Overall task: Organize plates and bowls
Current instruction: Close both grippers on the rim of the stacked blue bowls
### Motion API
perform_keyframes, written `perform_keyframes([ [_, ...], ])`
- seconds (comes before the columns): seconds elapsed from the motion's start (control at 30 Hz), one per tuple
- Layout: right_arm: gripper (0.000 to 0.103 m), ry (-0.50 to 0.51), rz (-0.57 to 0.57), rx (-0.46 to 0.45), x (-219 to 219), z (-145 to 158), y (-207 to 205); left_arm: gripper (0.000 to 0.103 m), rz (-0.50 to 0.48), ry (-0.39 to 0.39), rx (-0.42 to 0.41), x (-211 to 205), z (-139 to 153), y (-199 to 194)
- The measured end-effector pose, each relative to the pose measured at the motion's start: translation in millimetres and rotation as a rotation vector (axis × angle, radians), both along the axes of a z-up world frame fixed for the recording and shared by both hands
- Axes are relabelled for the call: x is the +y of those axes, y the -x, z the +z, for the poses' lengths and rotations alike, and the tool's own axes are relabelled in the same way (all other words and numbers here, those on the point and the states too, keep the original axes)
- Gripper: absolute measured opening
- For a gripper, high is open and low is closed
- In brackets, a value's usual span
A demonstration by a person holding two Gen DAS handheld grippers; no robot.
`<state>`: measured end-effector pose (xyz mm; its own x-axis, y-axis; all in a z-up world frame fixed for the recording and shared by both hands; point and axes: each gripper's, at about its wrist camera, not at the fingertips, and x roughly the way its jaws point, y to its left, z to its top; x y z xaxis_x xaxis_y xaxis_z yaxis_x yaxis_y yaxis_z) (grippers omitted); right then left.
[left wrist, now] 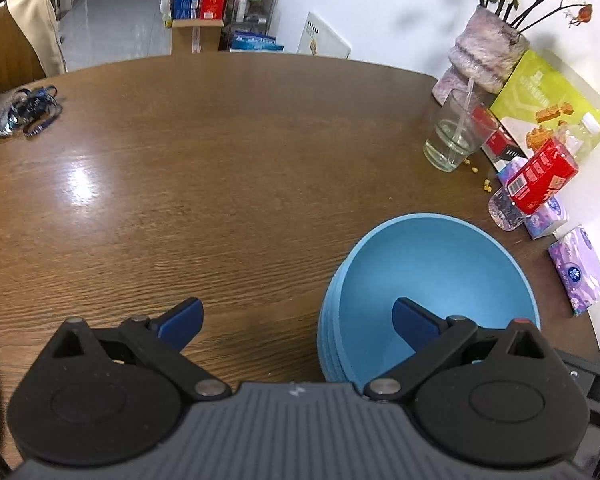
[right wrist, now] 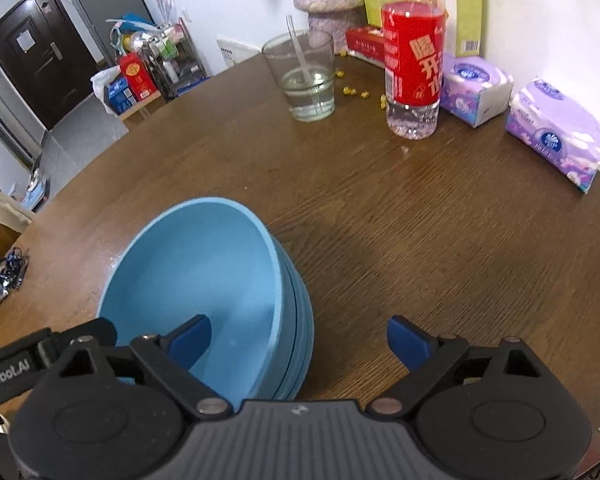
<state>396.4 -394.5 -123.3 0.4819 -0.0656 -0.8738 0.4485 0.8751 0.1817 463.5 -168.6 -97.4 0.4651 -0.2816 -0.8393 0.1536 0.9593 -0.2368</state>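
A stack of several nested blue bowls (left wrist: 440,264) (right wrist: 204,272) stands on the round wooden table (left wrist: 220,160). My left gripper (left wrist: 296,312) straddles the stack's left wall, jaws wide apart: its right finger (left wrist: 416,322) hangs inside the top bowl and its left finger (left wrist: 182,320) is over bare wood. My right gripper (right wrist: 299,326) straddles the opposite wall the same way, its left finger (right wrist: 190,340) inside the bowl and its right finger (right wrist: 410,344) outside. Neither gripper's pads press on the wall. Part of the left gripper's black body (right wrist: 20,360) shows beside the stack.
Along the table's far right edge stand a glass with a straw (right wrist: 304,76), a red-labelled bottle (right wrist: 414,64), two purple tissue packs (right wrist: 556,132), a green box (left wrist: 540,100) and a vase (left wrist: 484,52). A blue lanyard (left wrist: 36,108) lies at far left.
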Motion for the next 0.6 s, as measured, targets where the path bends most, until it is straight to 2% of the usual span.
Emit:
perform_keyframes([
  [0.1,0.094,-0.009,-0.005,0.016,-4,-8,-4,0.1,0.002,0.008,0.028,-3,-9,-7],
  [0.23,0.081,-0.046,-0.015,0.032,-11,-18,-7,0.091,-0.007,0.02,0.065,-9,-18,-14],
  [0.43,0.073,-0.101,-0.029,0.047,-16,-32,-8,0.084,-0.031,0.044,0.103,-18,-30,-20],
  [0.6,0.065,-0.134,-0.023,0.045,-15,-38,-8,0.072,-0.031,0.072,0.152,-22,-41,-26],
])
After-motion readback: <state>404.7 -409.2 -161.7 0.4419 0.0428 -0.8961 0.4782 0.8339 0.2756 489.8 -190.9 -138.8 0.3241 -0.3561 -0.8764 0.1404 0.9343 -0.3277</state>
